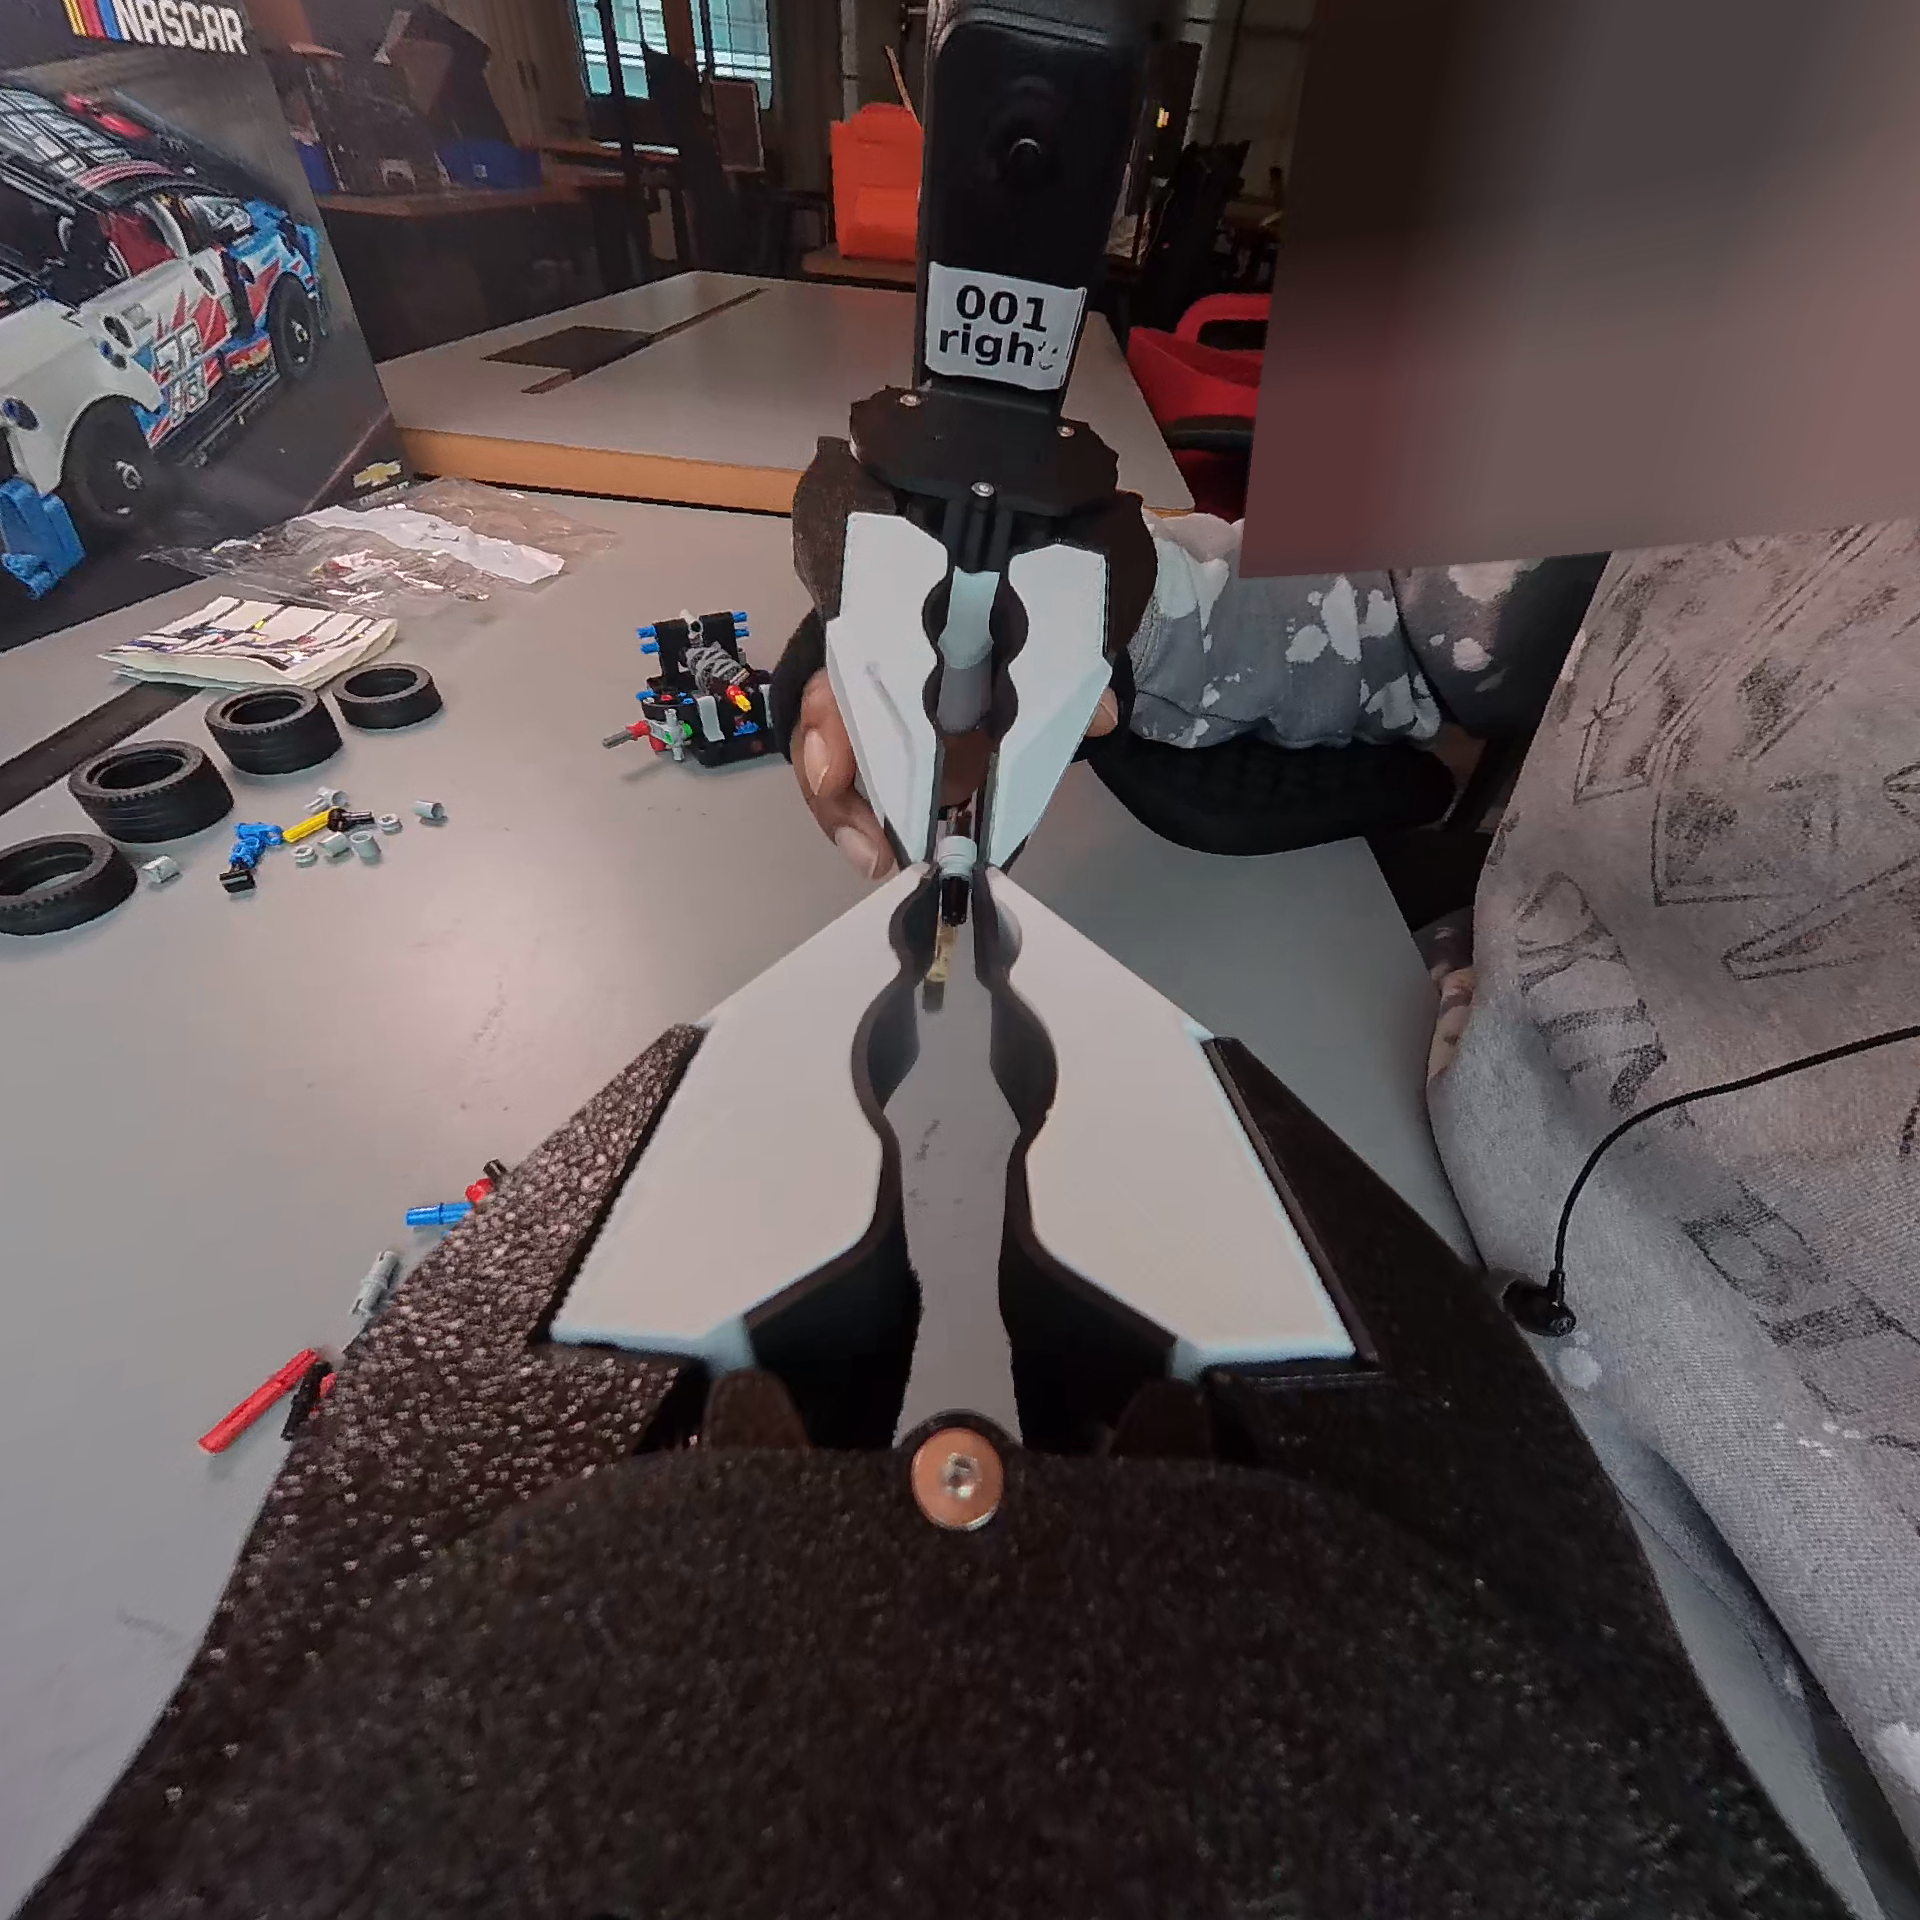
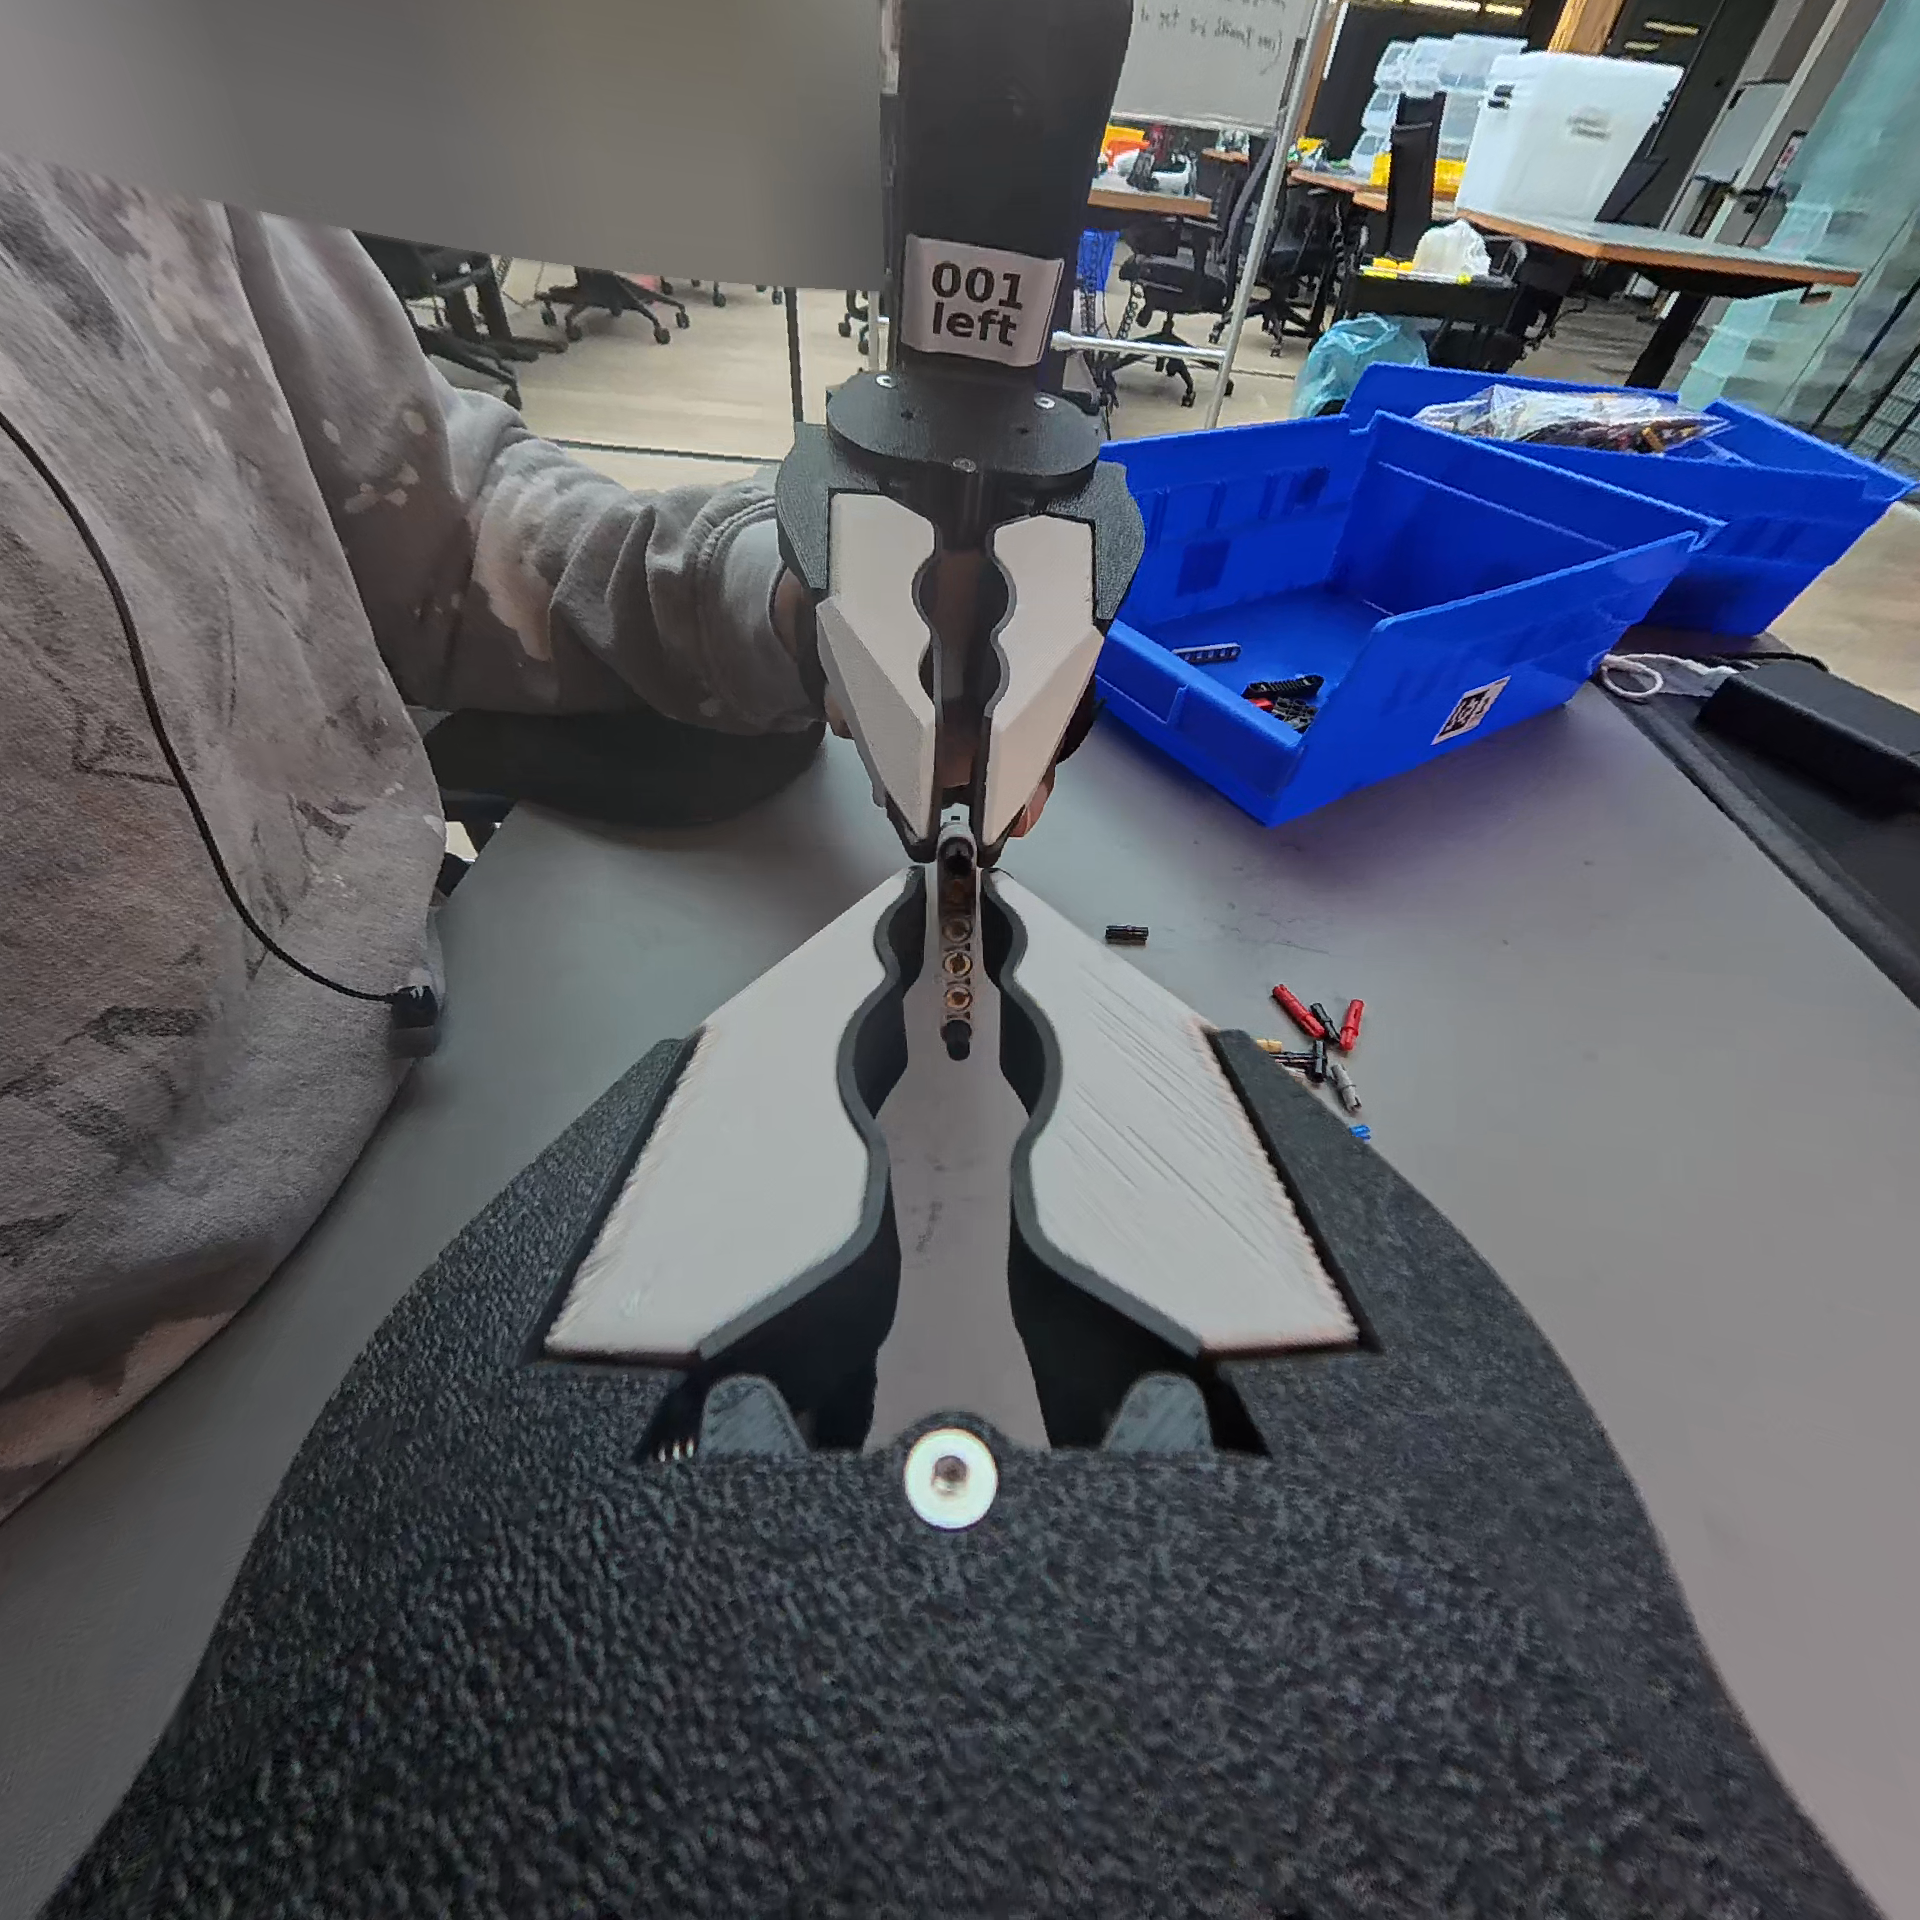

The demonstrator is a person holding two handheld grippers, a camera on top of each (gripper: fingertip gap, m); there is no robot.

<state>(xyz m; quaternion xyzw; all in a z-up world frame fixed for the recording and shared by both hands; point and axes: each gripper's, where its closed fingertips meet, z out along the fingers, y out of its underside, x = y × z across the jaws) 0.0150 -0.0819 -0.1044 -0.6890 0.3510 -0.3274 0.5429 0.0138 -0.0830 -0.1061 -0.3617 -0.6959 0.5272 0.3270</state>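
While four black tyres are lying far left on the grey table, the left gripper is clenching a small black-and-tan pin. Tip to tip with it, the right gripper is gripping a black holed beam. Blue bins are standing at far right.

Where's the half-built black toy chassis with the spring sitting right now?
In the left wrist view, the half-built black toy chassis stands on the grey table, left of the right tongs, with black rubber tyres farther left.
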